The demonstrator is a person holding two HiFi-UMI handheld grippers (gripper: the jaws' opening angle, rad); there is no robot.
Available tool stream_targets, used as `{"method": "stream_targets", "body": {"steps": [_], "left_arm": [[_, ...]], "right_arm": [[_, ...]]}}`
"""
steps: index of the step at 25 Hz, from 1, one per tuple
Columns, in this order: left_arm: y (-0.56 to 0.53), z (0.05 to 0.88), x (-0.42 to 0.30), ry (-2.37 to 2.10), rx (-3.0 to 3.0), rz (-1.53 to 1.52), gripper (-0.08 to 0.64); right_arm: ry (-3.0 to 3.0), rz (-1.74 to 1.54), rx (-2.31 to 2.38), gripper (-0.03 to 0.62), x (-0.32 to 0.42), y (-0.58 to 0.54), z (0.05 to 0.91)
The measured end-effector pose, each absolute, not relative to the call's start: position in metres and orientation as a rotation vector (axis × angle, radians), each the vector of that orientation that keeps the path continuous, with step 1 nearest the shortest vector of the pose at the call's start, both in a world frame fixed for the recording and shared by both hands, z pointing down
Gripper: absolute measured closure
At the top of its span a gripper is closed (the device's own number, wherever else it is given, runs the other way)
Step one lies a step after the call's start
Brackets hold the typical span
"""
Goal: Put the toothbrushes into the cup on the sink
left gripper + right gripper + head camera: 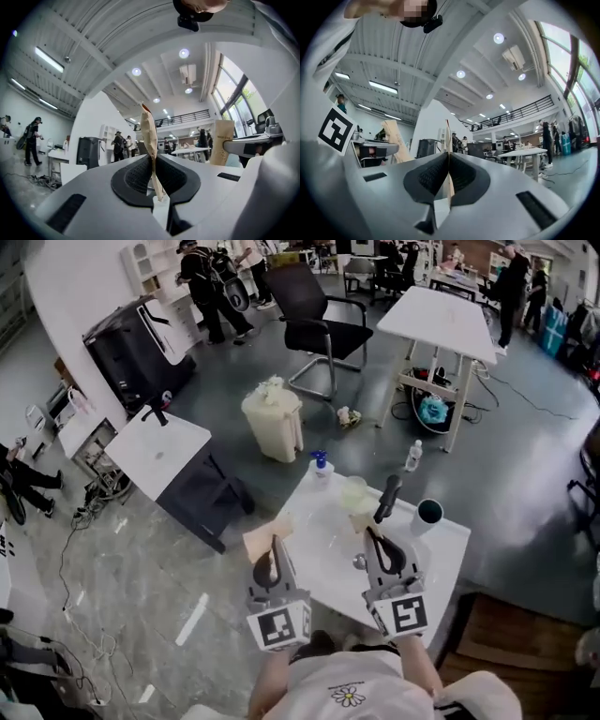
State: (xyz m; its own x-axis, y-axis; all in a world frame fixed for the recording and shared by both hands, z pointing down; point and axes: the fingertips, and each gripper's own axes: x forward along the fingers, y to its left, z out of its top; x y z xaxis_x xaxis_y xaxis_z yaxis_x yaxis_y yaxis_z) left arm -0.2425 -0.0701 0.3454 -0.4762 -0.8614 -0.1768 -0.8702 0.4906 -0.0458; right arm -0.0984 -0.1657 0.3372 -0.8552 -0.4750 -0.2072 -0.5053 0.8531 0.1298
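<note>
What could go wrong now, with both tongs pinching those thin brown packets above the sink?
The left packet and right packet are thin, pinched at one end, and stick out far beyond the grip, so either might twist or slip. The left tongs and right tongs sit close side by side and might bump. The pale cup stands beside a dark tap, which a packet might catch.
</note>
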Motion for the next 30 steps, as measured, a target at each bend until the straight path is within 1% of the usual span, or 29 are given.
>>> {"method": "stream_targets", "body": {"steps": [9,17,22,30], "left_arm": [[-0.171,0.327,-0.165,2.193,-1.979,0.165,0.525],[-0.204,0.33,-0.157,1.988,-2.162,0.138,0.525],[-0.213,0.332,-0.157,1.946,-2.225,0.142,0.525],[-0.219,0.327,-0.149,1.863,-2.244,0.138,0.525]], "right_arm": [[2.676,0.325,-1.294,0.578,-0.004,-0.207,0.331],[2.478,0.358,-1.652,0.578,0.045,-0.205,0.324],[2.427,0.325,-1.76,0.578,0.059,-0.198,0.328],[2.423,0.315,-1.758,0.578,0.053,-0.204,0.328]]}}
